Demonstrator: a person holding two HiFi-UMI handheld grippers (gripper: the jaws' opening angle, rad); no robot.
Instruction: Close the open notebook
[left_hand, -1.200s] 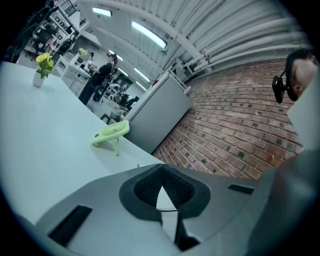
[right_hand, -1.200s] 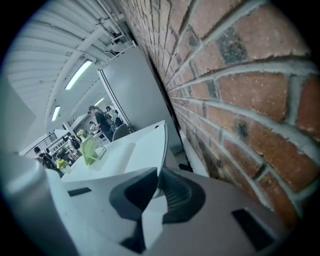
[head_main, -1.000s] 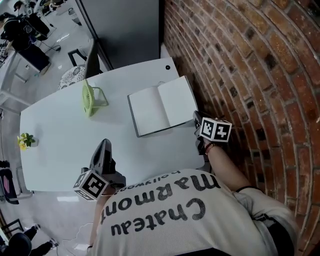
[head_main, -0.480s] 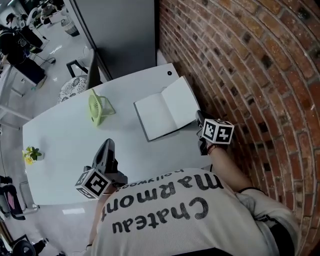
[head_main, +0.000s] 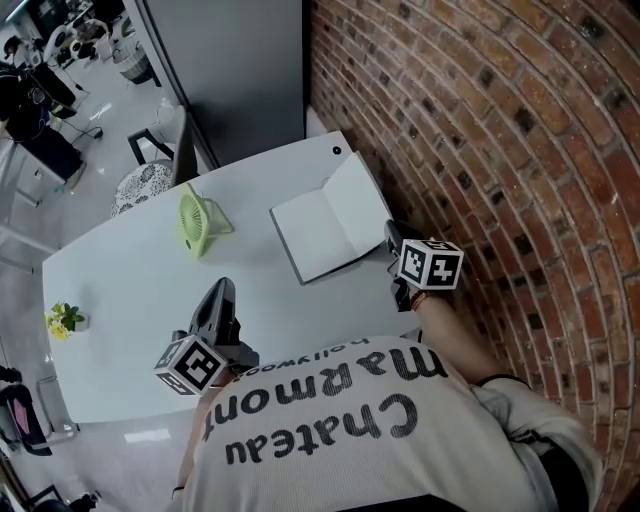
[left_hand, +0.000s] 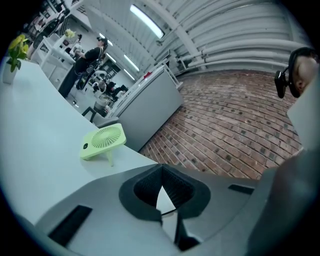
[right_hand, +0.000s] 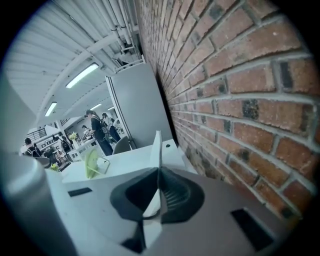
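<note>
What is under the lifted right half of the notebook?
White table shows around the notebook. The right gripper, shut on that half's edge, holds it tilted up; the half itself covers the spot beneath, so nothing there can be checked.

Claw (right_hand: 159, 172) pinching upright notebook page (right_hand: 157, 146), brick wall (right_hand: 240, 100)

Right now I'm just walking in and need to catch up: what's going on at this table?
A person at a white table beside a brick wall holds a gripper in each hand. The right gripper is shut on the right-hand edge of the open notebook; that half is tilted up off the table and the left half lies flat, so it isn't closed yet. The left gripper hangs shut and empty, away from the notebook. A green fan stands off to the side.
</note>
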